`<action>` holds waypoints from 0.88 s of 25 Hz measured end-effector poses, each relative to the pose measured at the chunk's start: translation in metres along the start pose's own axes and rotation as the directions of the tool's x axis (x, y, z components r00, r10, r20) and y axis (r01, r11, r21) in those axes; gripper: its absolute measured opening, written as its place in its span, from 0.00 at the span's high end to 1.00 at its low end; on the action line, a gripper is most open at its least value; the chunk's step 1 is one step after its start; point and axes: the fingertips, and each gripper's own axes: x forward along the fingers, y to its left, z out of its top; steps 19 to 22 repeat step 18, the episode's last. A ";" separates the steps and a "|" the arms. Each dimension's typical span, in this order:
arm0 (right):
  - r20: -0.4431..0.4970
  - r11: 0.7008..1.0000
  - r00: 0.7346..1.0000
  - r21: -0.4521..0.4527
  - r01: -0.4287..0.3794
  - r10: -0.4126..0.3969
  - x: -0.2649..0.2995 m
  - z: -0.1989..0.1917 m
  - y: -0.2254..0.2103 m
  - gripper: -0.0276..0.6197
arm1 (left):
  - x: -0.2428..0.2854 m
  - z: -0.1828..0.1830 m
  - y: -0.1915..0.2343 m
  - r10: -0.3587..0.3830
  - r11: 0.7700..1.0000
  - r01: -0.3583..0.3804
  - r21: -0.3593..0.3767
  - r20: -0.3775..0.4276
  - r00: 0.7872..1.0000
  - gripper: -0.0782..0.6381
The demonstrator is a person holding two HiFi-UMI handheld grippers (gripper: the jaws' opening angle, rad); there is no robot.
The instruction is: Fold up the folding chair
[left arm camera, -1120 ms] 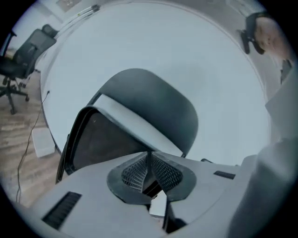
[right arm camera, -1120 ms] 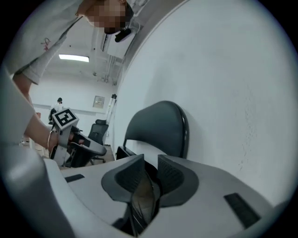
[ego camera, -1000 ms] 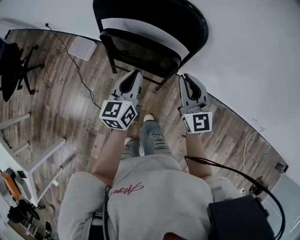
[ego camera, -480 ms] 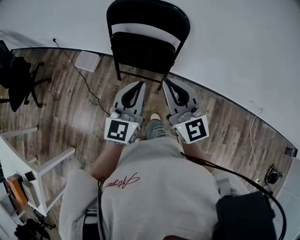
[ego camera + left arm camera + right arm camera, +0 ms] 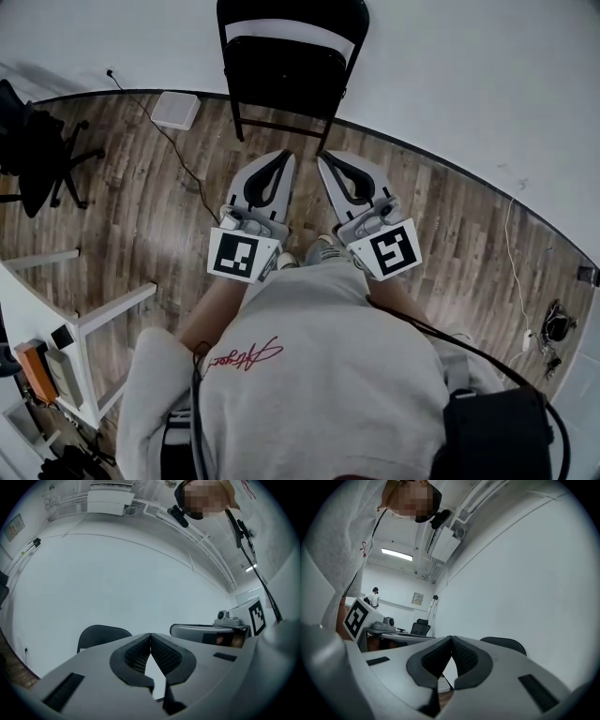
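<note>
While the folding chair (image 5: 289,75) stood at the wall (image 5: 469,75), the left gripper (image 5: 280,157) and right gripper (image 5: 326,161) hovered nearby. Their jaws were closed, empty.

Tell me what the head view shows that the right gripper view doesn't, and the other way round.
Only the head view: the person's shoes, a white table frame and a cable trailing over the floor. Only the right gripper view: a ceiling light and a distant person. Both: the black folding chair against the wall, plus the left gripper and the right gripper, each with jaws shut on nothing.
</note>
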 end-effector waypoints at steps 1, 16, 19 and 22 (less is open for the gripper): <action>0.008 1.000 1.000 -0.003 0.000 0.000 -0.003 0.004 0.003 0.93 | -0.005 0.001 -0.003 -0.004 1.000 0.004 0.001 0.001 1.000 0.87; 0.009 0.999 0.999 -0.028 0.043 -0.043 -0.049 0.024 0.014 0.93 | -0.027 0.016 -0.040 -0.065 0.998 0.065 -0.005 0.035 0.997 0.87; 0.010 0.999 0.999 -0.026 0.039 -0.039 -0.054 0.027 0.015 0.93 | -0.029 0.017 -0.044 -0.059 0.998 0.059 -0.008 0.032 0.998 0.87; 0.010 0.999 0.999 -0.026 0.039 -0.039 -0.054 0.027 0.015 0.93 | -0.029 0.017 -0.044 -0.059 0.998 0.059 -0.008 0.032 0.998 0.87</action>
